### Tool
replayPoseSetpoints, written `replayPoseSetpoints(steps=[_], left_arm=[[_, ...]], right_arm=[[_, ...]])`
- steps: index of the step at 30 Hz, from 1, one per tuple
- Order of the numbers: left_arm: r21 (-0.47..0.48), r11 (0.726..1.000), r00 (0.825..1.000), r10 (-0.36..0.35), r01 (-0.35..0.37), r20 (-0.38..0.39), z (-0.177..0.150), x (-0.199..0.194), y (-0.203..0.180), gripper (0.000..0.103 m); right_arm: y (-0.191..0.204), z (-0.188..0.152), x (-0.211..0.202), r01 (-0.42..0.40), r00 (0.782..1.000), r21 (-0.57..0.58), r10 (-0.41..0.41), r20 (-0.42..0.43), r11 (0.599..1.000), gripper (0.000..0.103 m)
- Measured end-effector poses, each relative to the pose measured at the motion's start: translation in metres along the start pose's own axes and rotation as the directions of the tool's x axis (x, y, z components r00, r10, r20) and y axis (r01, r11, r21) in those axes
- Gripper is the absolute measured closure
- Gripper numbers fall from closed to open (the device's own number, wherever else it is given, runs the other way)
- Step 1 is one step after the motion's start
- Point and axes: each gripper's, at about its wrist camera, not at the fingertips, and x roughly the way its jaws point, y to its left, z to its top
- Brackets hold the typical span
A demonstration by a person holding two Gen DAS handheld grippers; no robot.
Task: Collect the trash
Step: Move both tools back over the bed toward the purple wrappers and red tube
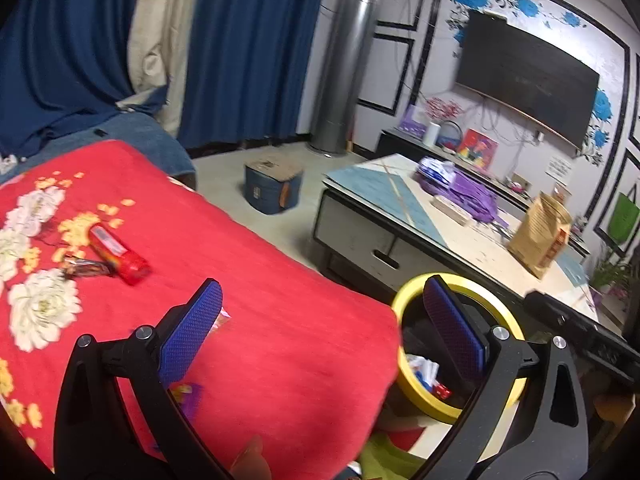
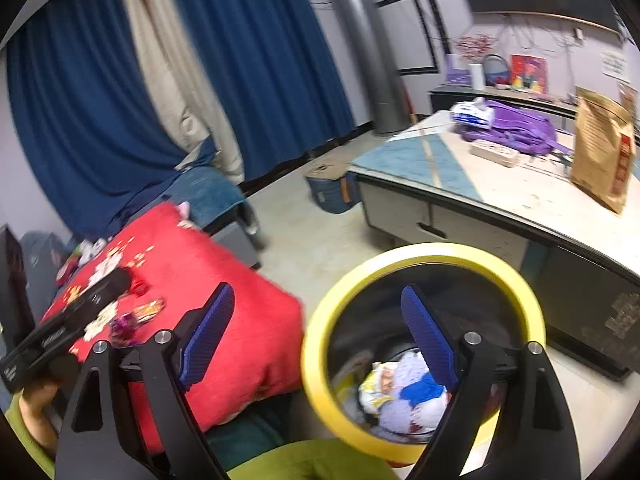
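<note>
1. Red cloth with white flowers covers the surface where the trash still lies: a red tube and a dark wrapper touching it, both well apart from the yellow-rimmed bin on the floor beside the cloth edge.
2. My left gripper is released, jaws wide, with nothing between them. My right gripper is also released and empty, and it hangs over the bin, where paper trash already lies.
3. Risk: the soft cloth can fold up between the pads when I clench on the thin wrapper, so I lift cloth and not wrapper.
4. Risk: the tube is round, so it may roll away if one pad touches it first.
5. Small shiny pieces lie near the left claw; the right wrist view is blurred there, so I think they are candy wrappers, and I can miss them.
6. Risk: the two claws are near and may collide over the bin.
</note>
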Motion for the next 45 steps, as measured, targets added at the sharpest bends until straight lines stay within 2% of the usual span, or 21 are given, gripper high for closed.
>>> replayPoseSetpoints(steps=[13, 18, 24, 30, 34, 42, 45], left_arm=[[-0.063, 0.988, 0.987, 0.147, -0.143, 0.063, 0.01, -0.023, 0.057, 0.011], [-0.119, 0.973, 0.977, 0.203, -0.195, 0.058, 0.013, -0.032, 0.088, 0.011], [-0.166, 0.96, 0.97, 0.239, -0.227, 0.052, 0.018, -0.038, 0.117, 0.011], [-0.249, 0.929, 0.958, 0.286, -0.272, 0.021, 0.017, -0.042, 0.162, 0.011], [-0.286, 0.912, 0.952, 0.307, -0.294, 0.002, 0.014, -0.044, 0.187, 0.011], [-0.335, 0.891, 0.949, 0.313, -0.306, -0.036, 0.0, -0.031, 0.213, 0.011], [-0.347, 0.889, 0.952, 0.301, -0.3, -0.052, -0.003, -0.024, 0.219, 0.011]], right_arm=[[0.085, -0.014, 0.012, -0.124, 0.991, -0.153, 0.115, -0.069, 0.98, 0.019], [0.113, -0.018, 0.018, -0.172, 0.983, -0.195, 0.156, -0.094, 0.966, 0.018], [0.153, -0.029, 0.03, -0.24, 0.967, -0.257, 0.207, -0.147, 0.936, 0.018], [0.189, -0.039, 0.045, -0.297, 0.948, -0.315, 0.24, -0.207, 0.901, 0.018], [0.211, -0.044, 0.06, -0.334, 0.933, -0.34, 0.256, -0.254, 0.879, 0.018], [0.246, -0.058, 0.095, -0.381, 0.909, -0.398, 0.26, -0.325, 0.835, 0.018], [0.256, -0.06, 0.111, -0.396, 0.9, -0.412, 0.258, -0.353, 0.82, 0.026]])
